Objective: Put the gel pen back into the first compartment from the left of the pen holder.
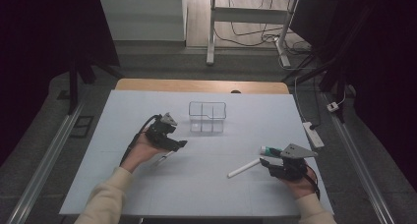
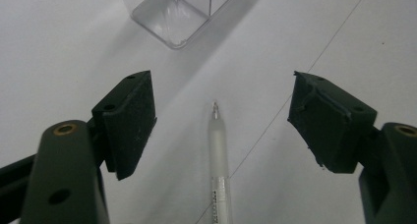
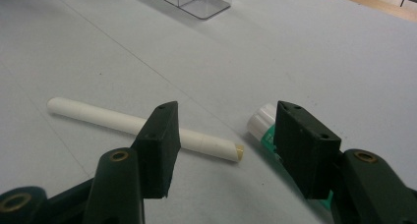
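Observation:
A frosted white pen (image 2: 218, 160) lies on the pale table sheet, tip pointing away, between the wide-apart jaws of my left gripper (image 2: 221, 121), which is open and does not touch it. From above, that pen (image 1: 162, 158) pokes out under the left gripper (image 1: 178, 144). A clear plastic divided organizer (image 1: 207, 117) stands just beyond; its corner (image 2: 172, 17) shows ahead of the left jaws. My right gripper (image 3: 223, 145) is open above a white marker (image 3: 123, 123) and a green-and-white tube (image 3: 265, 128). The high view shows the marker (image 1: 244, 168) and tube (image 1: 270, 150) by the right gripper (image 1: 270, 161).
The pale sheet (image 1: 206, 184) covers a wooden table whose far edge (image 1: 201, 85) shows behind it. A power strip (image 1: 313, 134) lies off the right edge. Desk legs and cables (image 1: 255, 35) stand on the floor beyond.

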### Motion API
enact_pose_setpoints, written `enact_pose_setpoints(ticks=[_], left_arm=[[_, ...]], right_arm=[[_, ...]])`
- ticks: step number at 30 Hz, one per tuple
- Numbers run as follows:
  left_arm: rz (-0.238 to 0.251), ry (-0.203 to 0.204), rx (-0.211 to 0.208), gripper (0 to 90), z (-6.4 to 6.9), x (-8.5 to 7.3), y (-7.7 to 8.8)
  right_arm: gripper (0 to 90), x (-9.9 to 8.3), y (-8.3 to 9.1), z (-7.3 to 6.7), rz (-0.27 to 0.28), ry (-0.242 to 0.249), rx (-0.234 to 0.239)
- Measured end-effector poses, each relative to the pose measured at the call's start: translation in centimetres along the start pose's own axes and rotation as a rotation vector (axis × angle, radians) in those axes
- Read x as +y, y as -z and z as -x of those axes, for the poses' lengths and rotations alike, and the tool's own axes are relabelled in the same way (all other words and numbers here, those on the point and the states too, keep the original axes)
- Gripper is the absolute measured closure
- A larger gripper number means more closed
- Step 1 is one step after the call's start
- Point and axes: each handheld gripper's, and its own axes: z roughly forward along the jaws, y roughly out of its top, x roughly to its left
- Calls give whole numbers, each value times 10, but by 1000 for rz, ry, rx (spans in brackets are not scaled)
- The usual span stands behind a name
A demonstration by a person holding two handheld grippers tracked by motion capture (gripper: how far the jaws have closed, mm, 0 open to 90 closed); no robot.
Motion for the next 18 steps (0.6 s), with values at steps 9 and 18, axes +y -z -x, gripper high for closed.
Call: enact_pose_setpoints(ticks=[9,18], left_arm=[[-53,8,-16,289,-5,0,-11],[-146,-9,-25,337,-3,2,-27]], right_arm=[[426,-1,-1,0,-8,1,-4],[426,-1,-2,0,-15,3,-1]])
